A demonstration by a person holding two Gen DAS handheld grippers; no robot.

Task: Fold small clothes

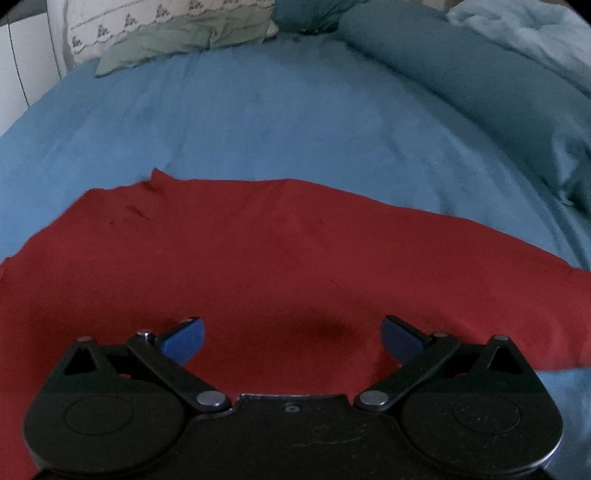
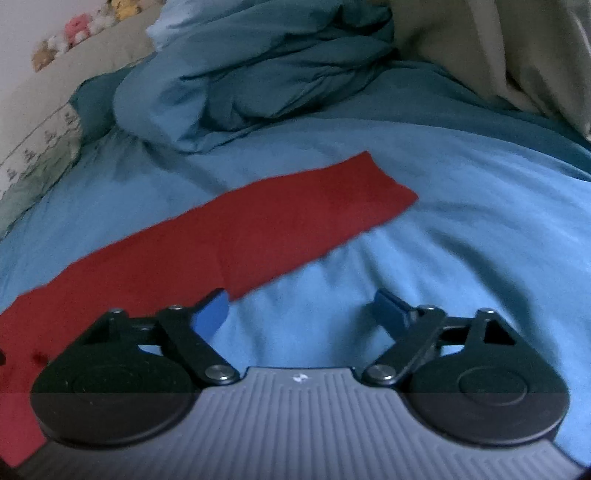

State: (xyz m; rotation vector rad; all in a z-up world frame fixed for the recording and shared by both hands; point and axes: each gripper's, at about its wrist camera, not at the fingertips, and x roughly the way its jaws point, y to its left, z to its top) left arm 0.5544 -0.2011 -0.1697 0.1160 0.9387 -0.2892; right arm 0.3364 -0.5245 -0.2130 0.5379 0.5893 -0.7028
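A red garment (image 1: 258, 258) lies flat on the blue bedsheet (image 1: 258, 122). In the left wrist view it fills the lower half of the frame. My left gripper (image 1: 293, 341) is open and empty, just above the garment's near part. In the right wrist view the same red garment (image 2: 258, 229) runs as a long strip from lower left to upper right, ending in a squared edge. My right gripper (image 2: 303, 314) is open and empty over bare sheet (image 2: 461, 240), its left fingertip (image 2: 212, 314) near the garment's near edge.
A bunched teal duvet (image 2: 258, 74) lies beyond the garment, also at the right in the left wrist view (image 1: 461, 74). A patterned pillow (image 1: 166, 33) sits at the head of the bed. A beige cloth (image 2: 498, 55) hangs at the far right. Soft toys (image 2: 81, 26) line the wall.
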